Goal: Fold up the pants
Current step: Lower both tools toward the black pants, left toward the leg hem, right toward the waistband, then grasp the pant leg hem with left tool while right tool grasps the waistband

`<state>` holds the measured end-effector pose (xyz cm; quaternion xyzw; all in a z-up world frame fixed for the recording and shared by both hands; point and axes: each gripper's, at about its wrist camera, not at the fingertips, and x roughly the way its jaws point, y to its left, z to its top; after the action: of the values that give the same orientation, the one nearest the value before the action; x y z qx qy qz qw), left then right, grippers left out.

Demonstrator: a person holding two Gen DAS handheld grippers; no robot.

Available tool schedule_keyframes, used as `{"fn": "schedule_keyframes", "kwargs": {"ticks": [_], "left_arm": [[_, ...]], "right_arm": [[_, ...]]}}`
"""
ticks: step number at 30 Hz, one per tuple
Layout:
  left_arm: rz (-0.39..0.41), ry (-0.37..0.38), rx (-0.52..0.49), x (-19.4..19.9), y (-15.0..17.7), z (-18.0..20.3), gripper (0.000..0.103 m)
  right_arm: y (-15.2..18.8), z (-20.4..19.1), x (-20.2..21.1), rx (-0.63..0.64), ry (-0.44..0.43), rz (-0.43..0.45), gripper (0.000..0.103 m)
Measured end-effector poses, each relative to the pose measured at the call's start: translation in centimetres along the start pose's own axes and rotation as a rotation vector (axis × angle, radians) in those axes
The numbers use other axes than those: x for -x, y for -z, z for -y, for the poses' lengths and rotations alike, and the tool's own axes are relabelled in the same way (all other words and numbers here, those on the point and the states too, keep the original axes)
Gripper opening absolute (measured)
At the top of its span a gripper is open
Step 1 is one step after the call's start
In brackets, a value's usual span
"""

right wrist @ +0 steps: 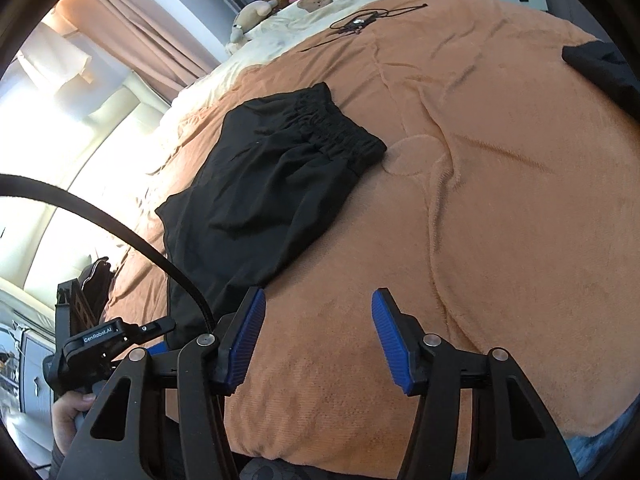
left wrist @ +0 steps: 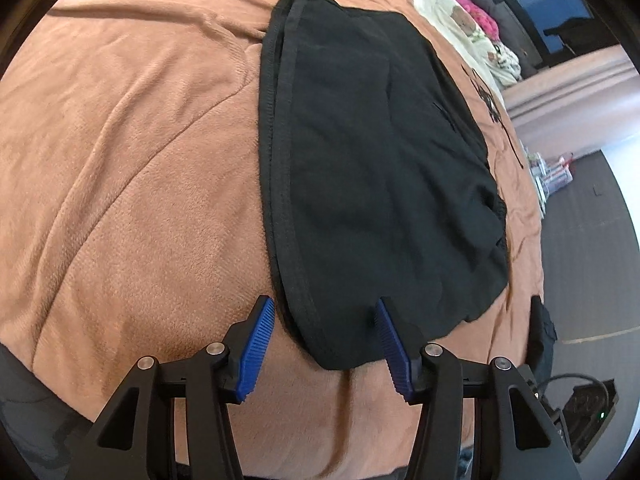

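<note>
Wide bare blanket (right wrist: 500, 200) right of black pants (right wrist: 272, 184). Pants folded flat, waistband far. Left gripper (left wrist: 324, 332) open astride hem corner; right gripper (right wrist: 318, 330) open, empty.

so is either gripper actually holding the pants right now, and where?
No. The left gripper stands open around the hem corner of the black pants, fingers not pressing. The right gripper is open over bare blanket.

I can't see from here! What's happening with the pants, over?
Left gripper open, straddling the black pants' near hem. Right gripper open over bare orange blanket. Nothing on the pants.
</note>
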<state>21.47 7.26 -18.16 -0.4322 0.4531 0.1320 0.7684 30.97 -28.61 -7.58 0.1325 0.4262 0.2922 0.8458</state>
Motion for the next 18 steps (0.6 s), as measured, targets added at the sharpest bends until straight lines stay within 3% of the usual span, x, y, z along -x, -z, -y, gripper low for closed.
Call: {"fn": "schedule_keyframes", "kwargs": {"ticks": [11, 18], "left_arm": [[0.177, -0.006, 0.115, 0.0, 1.0, -0.6, 0.055], [0.229, -0.008, 0.142, 0.1, 1.4, -0.6, 0.053]], "right_arm": [[-0.7, 1.4, -1.1, -0.070, -0.037, 0.021, 0.054], [-1.7, 1.9, -2.7, -0.103, -0.073, 0.016, 0.054]]}}
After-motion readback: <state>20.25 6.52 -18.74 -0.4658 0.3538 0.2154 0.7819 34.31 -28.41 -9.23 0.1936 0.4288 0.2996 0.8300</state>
